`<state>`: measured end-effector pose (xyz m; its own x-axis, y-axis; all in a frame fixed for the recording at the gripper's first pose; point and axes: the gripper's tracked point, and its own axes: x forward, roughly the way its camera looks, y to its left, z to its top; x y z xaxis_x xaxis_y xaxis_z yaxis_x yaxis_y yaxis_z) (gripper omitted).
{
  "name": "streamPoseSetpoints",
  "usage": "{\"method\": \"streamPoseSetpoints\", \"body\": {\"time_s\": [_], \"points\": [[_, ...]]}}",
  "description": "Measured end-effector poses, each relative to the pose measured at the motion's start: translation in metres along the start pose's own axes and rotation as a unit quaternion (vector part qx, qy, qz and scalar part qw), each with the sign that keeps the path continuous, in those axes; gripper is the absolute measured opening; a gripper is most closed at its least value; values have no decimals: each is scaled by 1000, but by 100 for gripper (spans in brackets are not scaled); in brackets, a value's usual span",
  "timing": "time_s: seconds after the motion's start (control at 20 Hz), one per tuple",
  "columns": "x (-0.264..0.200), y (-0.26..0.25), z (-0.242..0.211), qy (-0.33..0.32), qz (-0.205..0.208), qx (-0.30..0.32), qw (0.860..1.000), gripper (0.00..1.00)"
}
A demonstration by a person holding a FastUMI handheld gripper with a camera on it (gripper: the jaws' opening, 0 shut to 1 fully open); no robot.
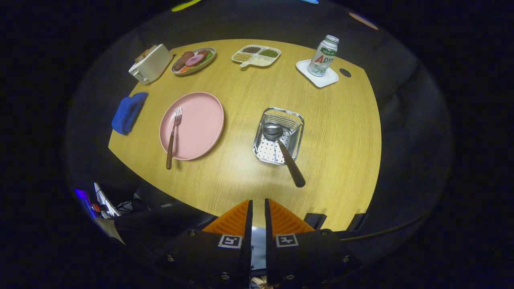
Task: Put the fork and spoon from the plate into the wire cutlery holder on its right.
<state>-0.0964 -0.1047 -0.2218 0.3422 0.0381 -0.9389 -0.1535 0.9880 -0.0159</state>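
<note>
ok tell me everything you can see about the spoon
The spoon has a shiny metal bowl and a dark brown handle. Its bowl lies inside the wire cutlery holder, and the handle slants out over the holder's near rim, its end above the wooden table. It lies beyond the hand-held gripper, whose fingers are nearly closed on nothing.

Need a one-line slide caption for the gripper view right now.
Spoon already in wire holder, fork on pink plate, gripper nearly closed, holding nothing.
</note>
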Motion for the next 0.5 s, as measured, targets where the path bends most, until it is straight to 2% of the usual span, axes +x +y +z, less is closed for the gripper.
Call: {"method": "streamPoseSetpoints", "body": {"time_s": [0.5], "points": [[37, 106, 33, -66, 71, 33, 995, 16]]}}
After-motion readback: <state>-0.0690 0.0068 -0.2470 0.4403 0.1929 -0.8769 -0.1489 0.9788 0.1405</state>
